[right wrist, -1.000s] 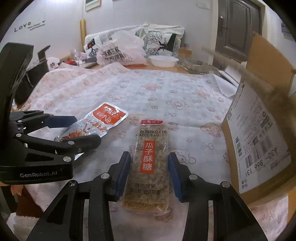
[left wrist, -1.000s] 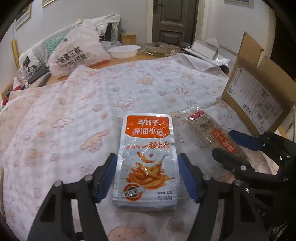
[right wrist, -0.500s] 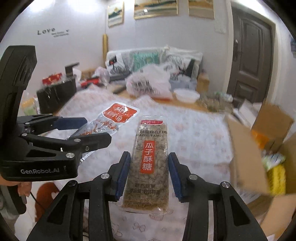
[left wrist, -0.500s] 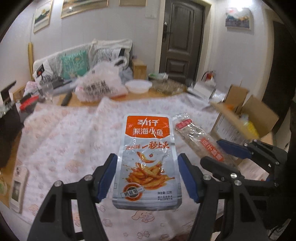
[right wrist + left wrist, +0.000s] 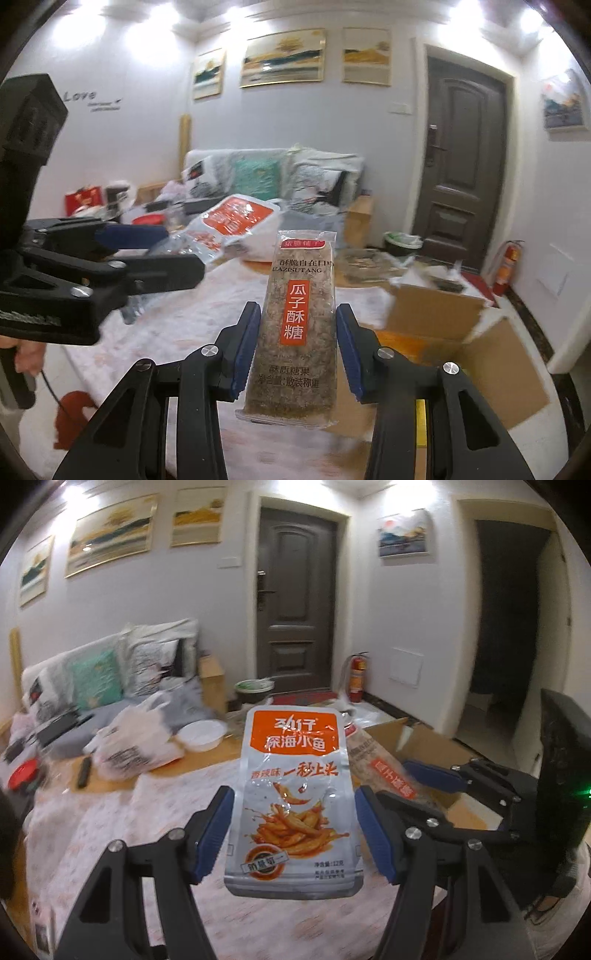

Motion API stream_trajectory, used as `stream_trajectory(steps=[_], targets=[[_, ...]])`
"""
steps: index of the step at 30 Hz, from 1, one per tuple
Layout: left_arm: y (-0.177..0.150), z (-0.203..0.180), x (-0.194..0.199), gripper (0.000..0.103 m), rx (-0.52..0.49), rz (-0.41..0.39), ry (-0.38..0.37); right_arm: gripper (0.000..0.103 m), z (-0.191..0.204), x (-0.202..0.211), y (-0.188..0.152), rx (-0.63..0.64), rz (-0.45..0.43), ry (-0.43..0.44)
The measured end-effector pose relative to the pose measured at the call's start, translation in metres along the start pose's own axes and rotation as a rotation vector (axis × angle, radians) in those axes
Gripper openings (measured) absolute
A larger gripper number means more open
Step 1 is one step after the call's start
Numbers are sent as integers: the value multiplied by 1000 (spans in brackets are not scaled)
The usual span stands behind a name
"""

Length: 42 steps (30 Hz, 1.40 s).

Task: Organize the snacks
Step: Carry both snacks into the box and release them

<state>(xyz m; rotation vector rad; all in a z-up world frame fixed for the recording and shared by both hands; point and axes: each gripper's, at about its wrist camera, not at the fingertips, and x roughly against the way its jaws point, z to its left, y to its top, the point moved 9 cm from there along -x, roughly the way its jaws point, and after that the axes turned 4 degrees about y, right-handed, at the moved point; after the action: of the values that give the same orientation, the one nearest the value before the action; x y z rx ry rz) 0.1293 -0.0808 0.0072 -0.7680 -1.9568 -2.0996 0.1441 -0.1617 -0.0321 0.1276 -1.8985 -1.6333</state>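
Two packets aloft: your left tongs (image 5: 293,830) clench the fish pouch (image 5: 293,801), right tongs (image 5: 298,347) the seed brittle (image 5: 295,325). Carry step; next, lower both into the carton (image 5: 491,354) right of them.

Pale walls are lit by bright ceiling lights (image 5: 480,14). A dark panelled door (image 5: 297,602) is seen straight beyond the fingers, with a fire extinguisher (image 5: 356,679) at its right and a dark doorway (image 5: 506,620) further right. Framed landscape pictures (image 5: 282,57) are hung above a cushioned sofa (image 5: 273,177), beyond and left of the fingers. The worktop (image 5: 110,812) below is covered by a patterned cloth.
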Motion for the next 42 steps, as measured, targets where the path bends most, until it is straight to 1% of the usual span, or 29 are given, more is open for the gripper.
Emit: stream_trajectory(steps=[3,8,12,16,19,22,24,25,28,34,36,37,38,39,42], targets=[[14,-37,-17,64,-32,7,-52,37,-37,9,-5,-44,-1,-34],[24,-95,-57,64,-65,56,-134,37,-92,14,-23,-108,20,-93],[20,-132,-90,64,-82,111,-176,37,-128,9,-45,-141,55,-116],[12,-158,-124,65,-84,178,-197,37,-152,-3,-63,-167,99,-106],[4,-165,-149,65,-69,232,-193,37,-165,-12,-73,-166,127,-95],[-1,-165,-167,65,-55,267,-181,37,-174,-23,-78,-146,154,-103],[-4,-163,-173,65,-51,279,-178,37,-175,-27,-80,-134,162,-100],[-6,-166,-175,65,-48,291,-191,37,-176,-30,-81,-125,169,-100],[-6,-166,-180,65,-60,295,-182,37,-174,-36,-82,-103,181,-107],[-8,-163,-182,67,-55,313,-196,38,-171,-39,-84,-93,212,-116],[-7,-163,-179,70,-55,312,-201,38,-169,-37,-83,-89,213,-119],[-7,-163,-177,74,-54,307,-203,41,-168,-35,-82,-90,209,-120],[-7,-162,-176,80,-54,304,-203,47,-168,-34,-81,-92,209,-122],[-7,-161,-174,81,-54,300,-200,49,-167,-33,-80,-90,206,-124],[-6,-159,-168,81,-51,291,-196,50,-165,-26,-79,-80,207,-137]])
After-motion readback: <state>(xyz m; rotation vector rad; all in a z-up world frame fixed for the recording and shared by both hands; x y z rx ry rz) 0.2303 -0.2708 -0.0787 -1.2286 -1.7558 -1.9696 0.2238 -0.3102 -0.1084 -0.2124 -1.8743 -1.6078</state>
